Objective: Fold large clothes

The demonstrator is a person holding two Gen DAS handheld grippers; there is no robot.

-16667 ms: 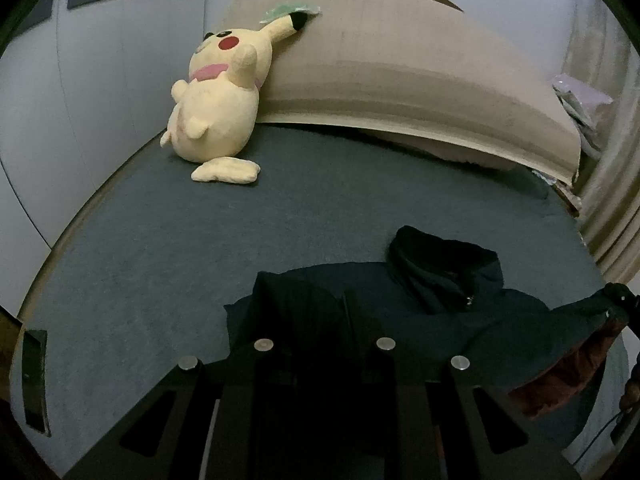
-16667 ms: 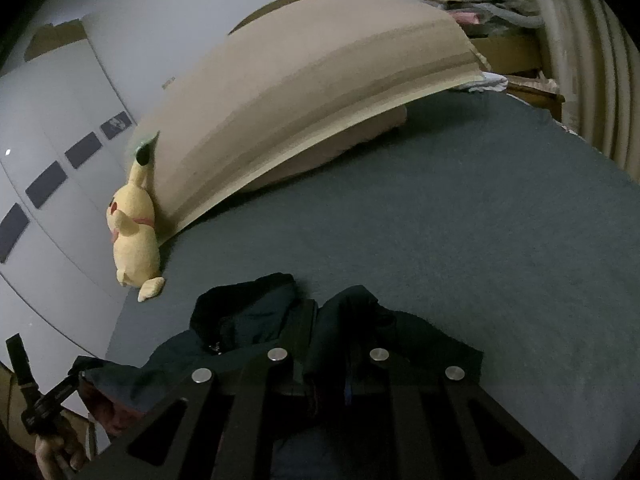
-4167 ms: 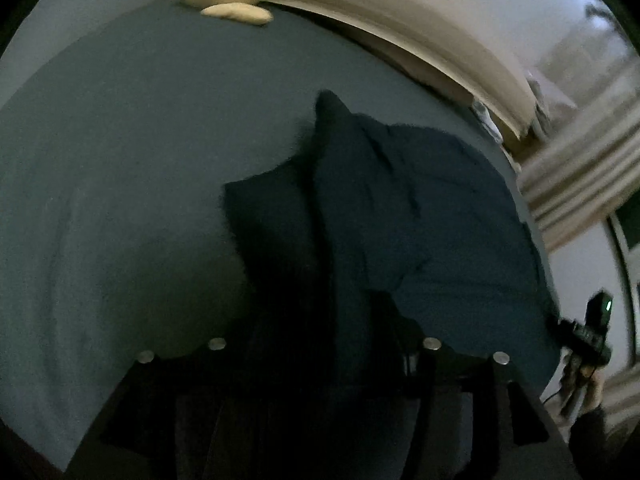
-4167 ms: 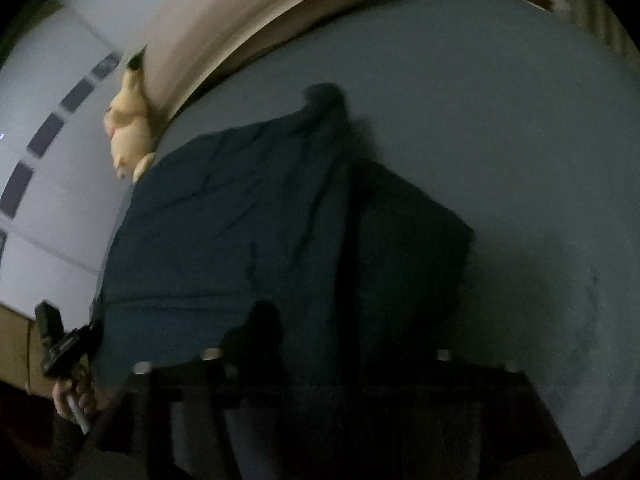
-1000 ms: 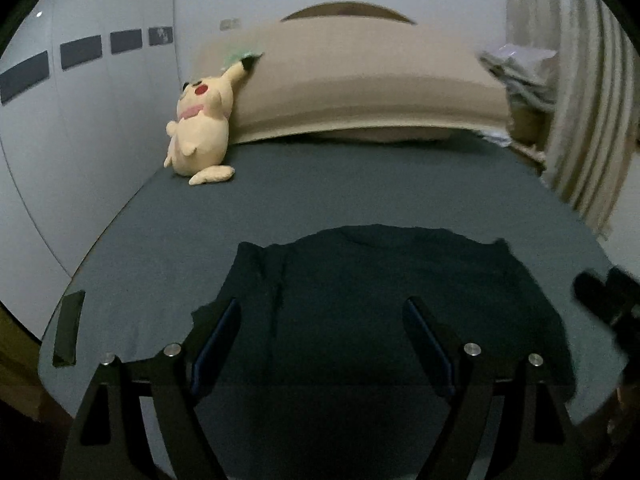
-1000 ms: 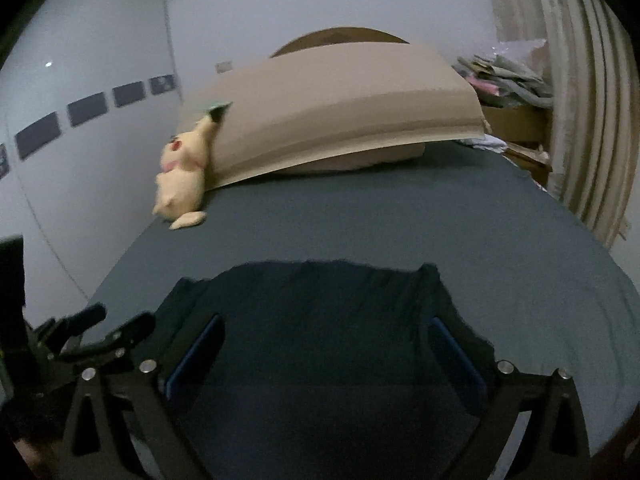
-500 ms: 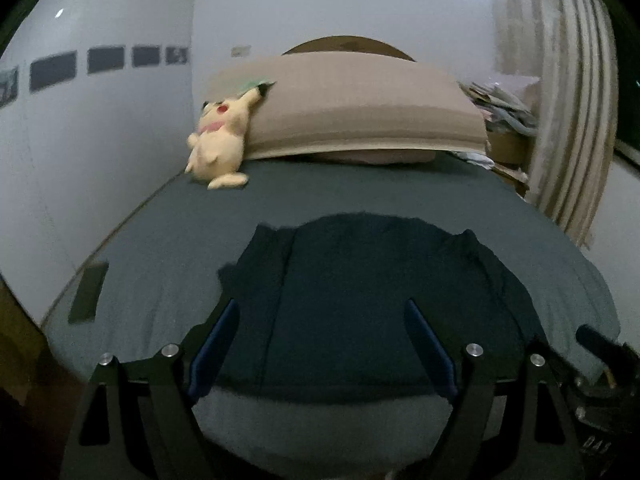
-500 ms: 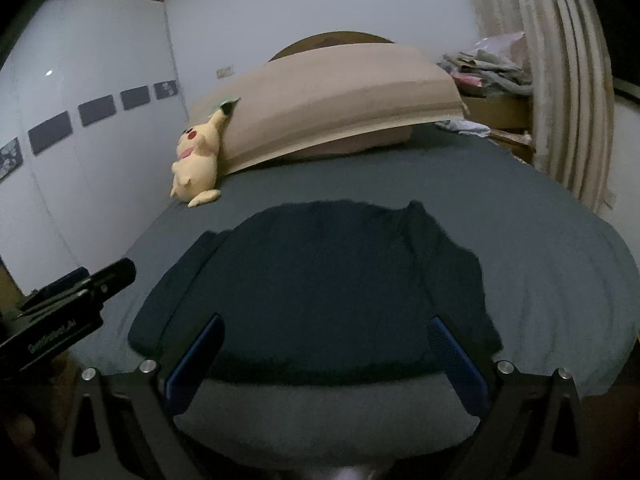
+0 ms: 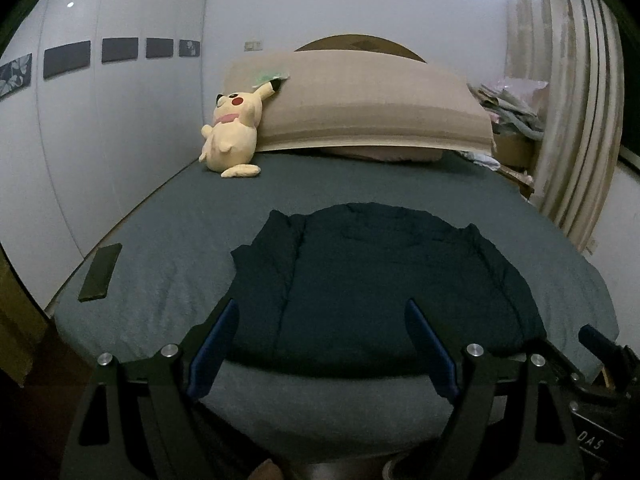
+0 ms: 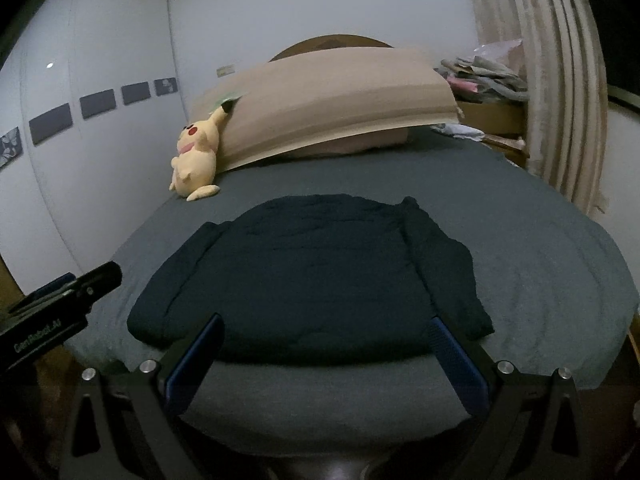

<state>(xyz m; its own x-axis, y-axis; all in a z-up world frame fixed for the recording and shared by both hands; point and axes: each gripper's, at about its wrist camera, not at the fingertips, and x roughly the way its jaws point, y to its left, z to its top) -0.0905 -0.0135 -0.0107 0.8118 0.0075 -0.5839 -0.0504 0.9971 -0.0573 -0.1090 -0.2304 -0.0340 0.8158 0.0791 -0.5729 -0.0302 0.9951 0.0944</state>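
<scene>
Dim bedroom, both wrist views. Flat dark rectangular object (image 9: 100,272) lies near the left edge of the grey-sheeted bed (image 9: 168,276). Yellow plush toy (image 9: 233,134) leans on the tan headboard cushion (image 9: 372,108). Dark navy padded jacket (image 9: 380,280) lies spread flat near the bed's foot edge, sleeves along its sides. Left gripper (image 9: 320,348): blue-padded jaws spread wide, nothing between them, off the jacket. Right gripper (image 10: 324,360): likewise spread, empty. Beige curtain (image 9: 576,120) at far right.

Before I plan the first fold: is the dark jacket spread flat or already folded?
Spread flat, unfolded: the dark jacket lies open on the bed, both sleeves out alongside its body; neither gripper touches it.
</scene>
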